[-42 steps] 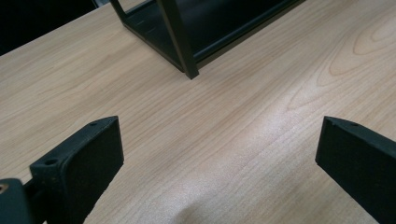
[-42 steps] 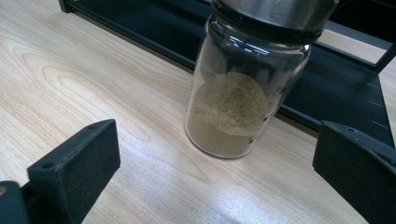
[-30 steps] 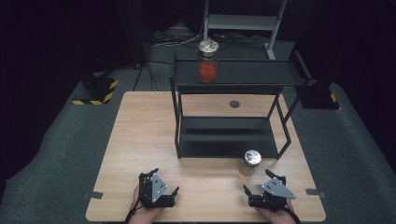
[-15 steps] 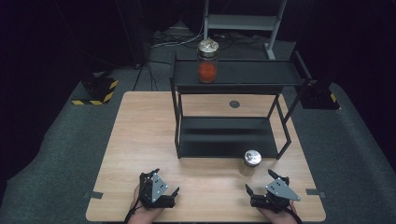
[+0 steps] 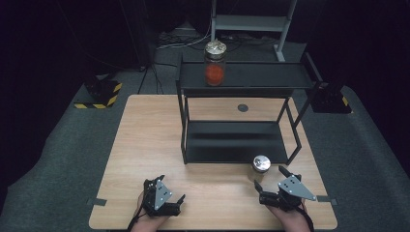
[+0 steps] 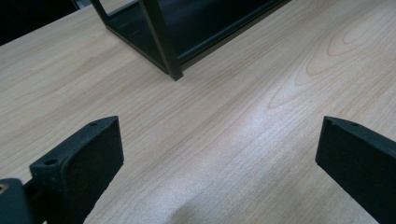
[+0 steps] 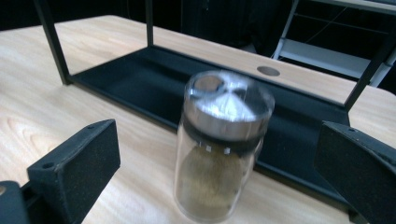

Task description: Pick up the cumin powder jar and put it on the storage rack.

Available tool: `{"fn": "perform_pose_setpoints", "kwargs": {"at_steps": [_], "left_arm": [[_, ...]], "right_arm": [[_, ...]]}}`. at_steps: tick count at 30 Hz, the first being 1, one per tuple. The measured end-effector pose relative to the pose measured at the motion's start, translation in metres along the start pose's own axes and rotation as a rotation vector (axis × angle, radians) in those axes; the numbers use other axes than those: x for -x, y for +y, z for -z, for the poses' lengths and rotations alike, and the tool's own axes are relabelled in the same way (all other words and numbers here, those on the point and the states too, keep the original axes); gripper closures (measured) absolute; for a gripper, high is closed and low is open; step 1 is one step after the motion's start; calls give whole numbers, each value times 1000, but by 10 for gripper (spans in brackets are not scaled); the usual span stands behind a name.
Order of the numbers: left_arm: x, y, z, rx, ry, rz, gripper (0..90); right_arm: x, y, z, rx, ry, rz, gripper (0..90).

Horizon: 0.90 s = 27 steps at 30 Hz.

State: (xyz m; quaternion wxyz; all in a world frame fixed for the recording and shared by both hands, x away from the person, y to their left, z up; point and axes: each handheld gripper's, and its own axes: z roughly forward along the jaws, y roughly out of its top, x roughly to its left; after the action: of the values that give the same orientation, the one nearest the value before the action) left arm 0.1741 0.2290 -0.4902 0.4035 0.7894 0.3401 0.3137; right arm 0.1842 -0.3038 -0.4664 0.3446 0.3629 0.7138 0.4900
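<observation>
Looking down from the high view, a wooden table (image 5: 145, 145) carries a black two-tier rack (image 5: 237, 140) at its far middle. On the rack's top shelf stands a jar with reddish contents (image 5: 215, 57) and a metal lid. A second, smaller jar (image 5: 260, 168) with a shiny silver lid stands upright on the table just in front of the rack's lower shelf, toward the right. The right gripper (image 5: 270, 186) sits near the table's front edge, just beside this jar and pointing at it, jaws spread and holding nothing. The left gripper (image 5: 170, 193) rests well apart at the front left, also spread and empty. No writing can be read on either jar from here.

From the left gripper view, the two black jaws stand wide apart over bare table (image 6: 224, 140), with a corner post of the rack (image 6: 161, 37) ahead.

From the right gripper view, the jaws are wide apart, and the smaller jar (image 7: 219, 149) stands between them but a little ahead, touching neither. Its glass holds brownish contents, its silver lid is blurred, and no label or brand is legible. The rack's lower shelf (image 7: 140, 70) lies just behind it.
</observation>
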Motion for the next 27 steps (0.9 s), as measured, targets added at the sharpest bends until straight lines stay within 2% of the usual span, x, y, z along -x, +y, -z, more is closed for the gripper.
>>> {"fn": "perform_pose_setpoints", "kwargs": {"at_steps": [7, 18, 20, 27], "left_arm": [[-1, 1, -1, -5, -8, -6, 11], [-3, 1, -2, 0, -18, -9, 11], [-3, 1, -2, 1, -19, -8, 11], [-4, 0, -2, 5, -25, -7, 11]], "right_arm": [[-1, 3, -7, 9, -14, -17, 0], [8, -2, -24, 2, -10, -85, 10], [8, -3, -26, 7, -15, -96, 31], [15, -10, -37, 29, 13, -112, 207]]}}
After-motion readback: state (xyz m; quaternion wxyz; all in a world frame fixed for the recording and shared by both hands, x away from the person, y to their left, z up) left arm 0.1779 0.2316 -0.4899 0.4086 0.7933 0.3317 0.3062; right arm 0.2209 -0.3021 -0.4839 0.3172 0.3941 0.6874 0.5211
